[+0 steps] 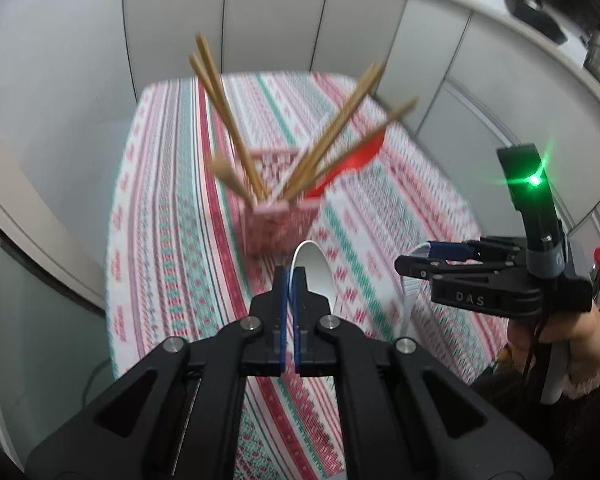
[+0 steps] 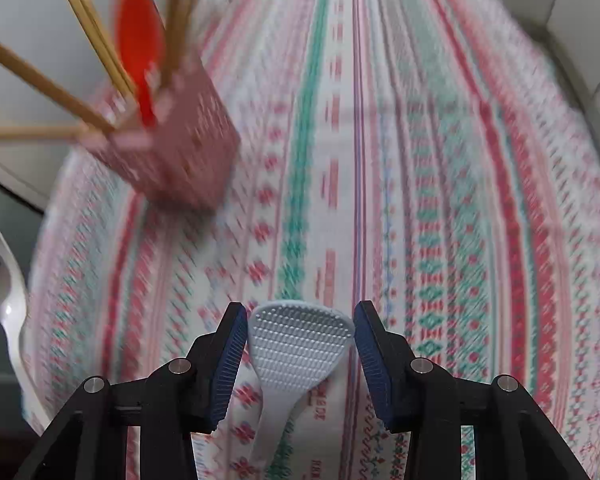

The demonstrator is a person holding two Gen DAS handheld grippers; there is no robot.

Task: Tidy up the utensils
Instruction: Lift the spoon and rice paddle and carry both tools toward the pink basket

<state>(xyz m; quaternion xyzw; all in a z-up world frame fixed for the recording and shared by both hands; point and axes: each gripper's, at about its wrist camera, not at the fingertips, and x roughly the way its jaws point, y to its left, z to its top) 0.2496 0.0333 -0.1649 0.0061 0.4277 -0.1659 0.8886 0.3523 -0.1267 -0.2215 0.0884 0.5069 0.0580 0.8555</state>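
Observation:
A pink utensil holder [image 1: 278,216] stands on the striped tablecloth, holding several wooden chopsticks [image 1: 228,116] and a red spoon [image 1: 354,162]. It also shows in the right wrist view [image 2: 180,148]. My left gripper [image 1: 291,280] is shut on a white spoon [image 1: 318,276], held above the cloth in front of the holder; the spoon also shows in the right wrist view [image 2: 6,292]. My right gripper [image 2: 300,344] is open, its fingers on either side of a grey dimpled rice paddle [image 2: 298,346] lying on the cloth. The right gripper also shows in the left wrist view [image 1: 420,260].
The small table [image 1: 168,184] with the striped cloth stands against grey cabinet doors [image 1: 280,12]. A counter [image 1: 548,32] with pots runs along the upper right. A hand in a pink sleeve [image 1: 572,344] holds the right gripper at the table's right edge.

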